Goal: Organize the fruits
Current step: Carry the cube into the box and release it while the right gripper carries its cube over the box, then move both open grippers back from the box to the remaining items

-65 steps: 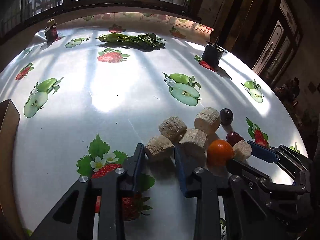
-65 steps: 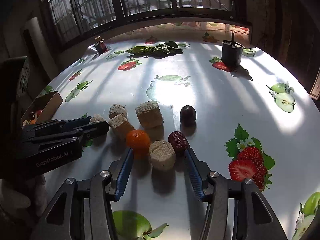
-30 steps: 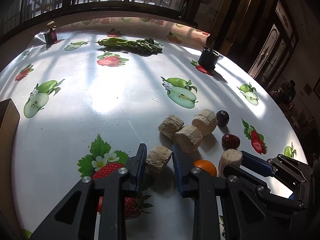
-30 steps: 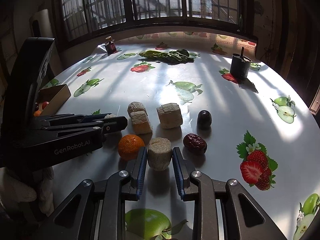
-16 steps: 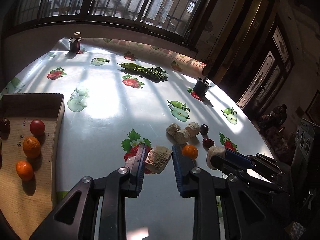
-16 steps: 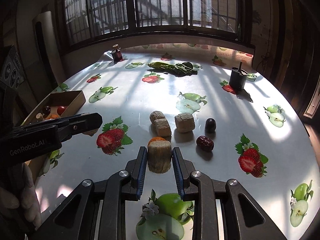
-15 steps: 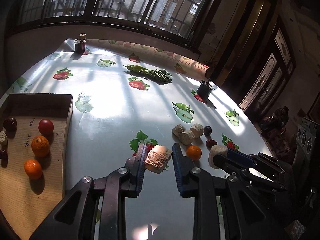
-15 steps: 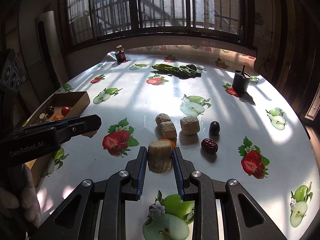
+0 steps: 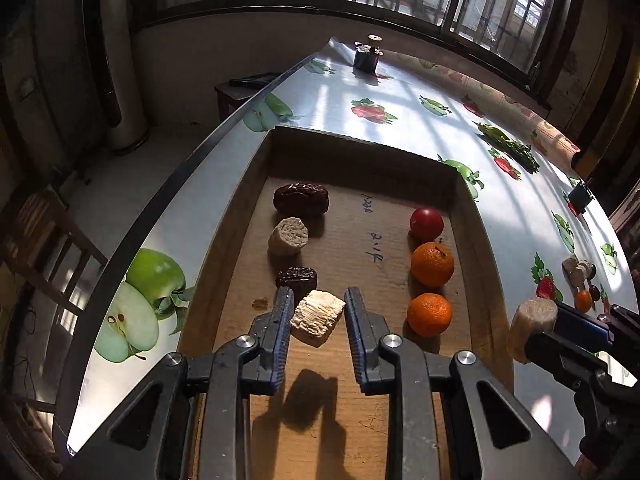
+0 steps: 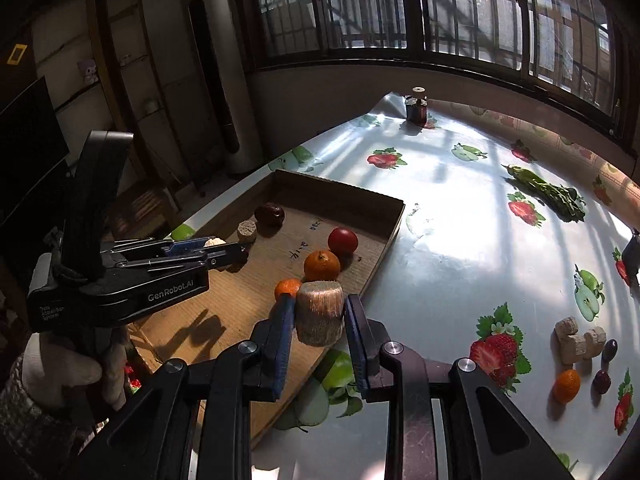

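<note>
Fruits [image 9: 317, 317] now hang over the cardboard tray [image 9: 464, 184]: your left tongs [image 9: 316, 312] and right tongs [image 10: 320, 312] each stay clamped on a pale chunk, ready to set down.

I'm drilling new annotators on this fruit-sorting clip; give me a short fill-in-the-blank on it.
1. The left tool is shut on a pale ____ chunk.
2. It is above the brown ____ box.
3. Beside the red round fruit lie ____ oranges.

Missing: fibrous; cardboard; two
</note>
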Demonstrator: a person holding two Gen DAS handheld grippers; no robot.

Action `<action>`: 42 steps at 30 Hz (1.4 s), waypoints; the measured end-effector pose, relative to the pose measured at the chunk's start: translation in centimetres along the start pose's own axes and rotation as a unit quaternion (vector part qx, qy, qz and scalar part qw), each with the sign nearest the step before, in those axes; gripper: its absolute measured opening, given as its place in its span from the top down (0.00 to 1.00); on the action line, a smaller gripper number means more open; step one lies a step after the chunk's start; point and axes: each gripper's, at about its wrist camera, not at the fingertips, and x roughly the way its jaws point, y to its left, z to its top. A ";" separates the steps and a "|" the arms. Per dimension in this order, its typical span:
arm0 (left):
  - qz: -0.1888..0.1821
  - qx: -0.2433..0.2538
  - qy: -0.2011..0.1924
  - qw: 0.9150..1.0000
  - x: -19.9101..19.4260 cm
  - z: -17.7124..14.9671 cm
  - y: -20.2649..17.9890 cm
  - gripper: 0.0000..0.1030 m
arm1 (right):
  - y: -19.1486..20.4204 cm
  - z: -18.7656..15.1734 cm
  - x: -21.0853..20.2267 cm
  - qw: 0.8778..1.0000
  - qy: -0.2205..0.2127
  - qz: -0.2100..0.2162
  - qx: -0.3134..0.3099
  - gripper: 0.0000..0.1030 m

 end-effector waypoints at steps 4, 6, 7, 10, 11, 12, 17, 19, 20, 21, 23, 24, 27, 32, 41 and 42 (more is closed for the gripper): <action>0.002 -0.018 0.032 0.999 1.7 -0.2 1.8 0.75 | 1.7 0.0 3.5 0.999 0.043 0.016 -0.008 0.72; 0.002 -0.025 0.035 0.999 2.3 -0.2 2.3 0.75 | 2.4 -0.3 4.6 0.998 0.056 0.014 -0.020 0.72; 0.002 -0.026 0.033 0.999 2.3 -0.2 2.4 0.75 | 2.7 -0.5 5.0 0.998 0.062 0.012 -0.023 0.72; -0.001 -0.027 0.028 0.999 2.2 -0.2 2.4 0.75 | 2.8 -0.6 6.2 0.997 0.075 0.009 -0.025 0.72; 0.000 -0.028 0.028 0.999 2.2 -0.2 2.4 0.75 | 2.9 -0.6 6.5 0.997 0.077 0.007 -0.024 0.72; 0.001 -0.028 0.028 0.999 2.2 -0.2 2.3 0.75 | 2.9 -0.7 6.8 0.997 0.080 0.006 -0.023 0.72; -0.006 -0.042 0.026 0.999 1.9 0.1 2.5 0.50 | 3.1 -0.5 7.1 0.997 0.075 0.000 -0.025 0.72; -0.003 -0.041 0.017 0.999 1.2 0.1 2.4 0.50 | 3.1 -0.5 7.2 0.997 0.072 -0.001 -0.022 0.72; -0.002 -0.042 0.011 0.999 0.7 0.2 2.4 0.50 | 3.1 -0.5 7.2 0.997 0.071 -0.001 -0.021 0.72; -0.002 -0.043 0.002 0.999 0.0 0.2 2.4 0.50 | 3.0 -0.5 7.0 0.997 0.069 0.000 -0.019 0.72; -0.004 -0.046 -0.019 0.999 -1.6 0.1 2.3 0.48 | 2.8 -0.4 6.1 0.998 0.058 0.004 -0.013 0.71; -0.002 -0.048 -0.030 0.998 -2.6 0.0 2.2 0.45 | 2.7 -0.3 5.4 0.999 0.048 0.007 -0.008 0.68; -0.002 -0.052 -0.067 0.996 -5.3 -0.3 1.9 0.37 | 1.9 0.2 3.1 1.000 0.016 0.003 0.000 0.55; -0.012 -0.049 -0.100 0.994 -8.0 -2.3 -0.2 0.33 | -1.1 -0.7 -0.6 0.999 -0.020 -0.021 0.028 0.41; -0.023 0.053 -0.094 0.994 -7.4 -6.0 -9.6 0.33 | -9.0 -4.3 -5.1 0.991 -0.032 -0.062 0.110 0.41; -0.022 0.065 -0.094 0.993 -7.4 -6.3 -10.7 0.33 | -9.8 -4.7 -5.6 0.990 -0.034 -0.068 0.116 0.41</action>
